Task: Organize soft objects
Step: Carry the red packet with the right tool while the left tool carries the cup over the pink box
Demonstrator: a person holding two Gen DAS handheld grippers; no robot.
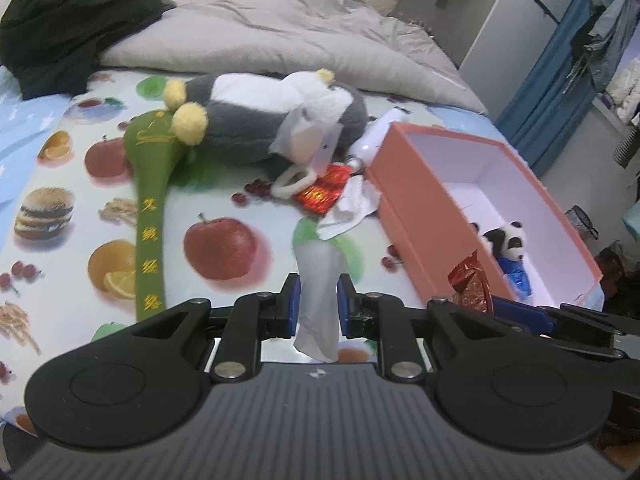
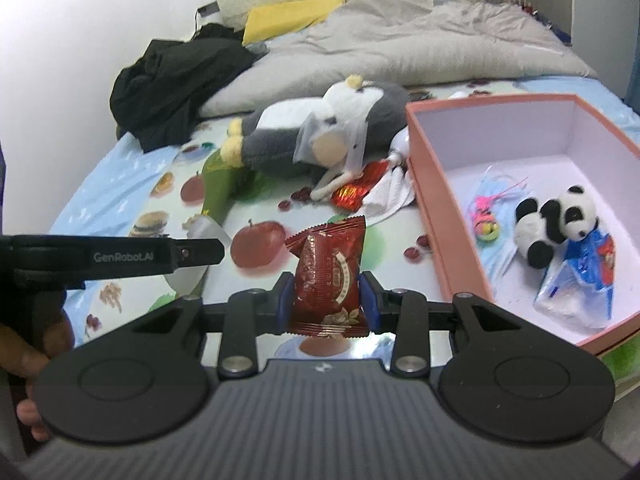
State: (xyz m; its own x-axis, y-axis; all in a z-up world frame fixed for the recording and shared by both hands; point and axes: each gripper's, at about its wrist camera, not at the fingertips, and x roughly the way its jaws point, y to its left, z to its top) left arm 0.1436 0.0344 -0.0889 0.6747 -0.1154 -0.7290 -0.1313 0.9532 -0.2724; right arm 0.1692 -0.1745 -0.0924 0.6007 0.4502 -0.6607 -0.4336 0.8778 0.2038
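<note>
So the left gripper (image 1: 318,304) has its jaws pinched narrow on one pale translucent packet (image 1: 318,292) that sticks up between the blue pads. Out past those jaws and off to the left there's one long green plush stick (image 1: 149,216) with yellow lettering, lying on the fruit-print sheet (image 1: 224,240), and straight ahead of the jaws one big grey-and-white stuffed animal (image 1: 260,120) on its side. Just in front of it sit one shiny red wrapper (image 1: 322,190) and one crumpled white tissue (image 1: 352,208). To the right of the jaws is one open pink box (image 1: 404,216). The right gripper (image 2: 325,300) is clamped on one dark red snack packet (image 2: 330,280), held upright between its pads. Right of those jaws, inside the box (image 2: 448,232), I count one little panda plush (image 2: 554,220), one blue-and-clear plastic bag (image 2: 580,284), one small pink and yellow trinket (image 2: 486,220) and one light blue face mask (image 2: 500,248) under it.
</note>
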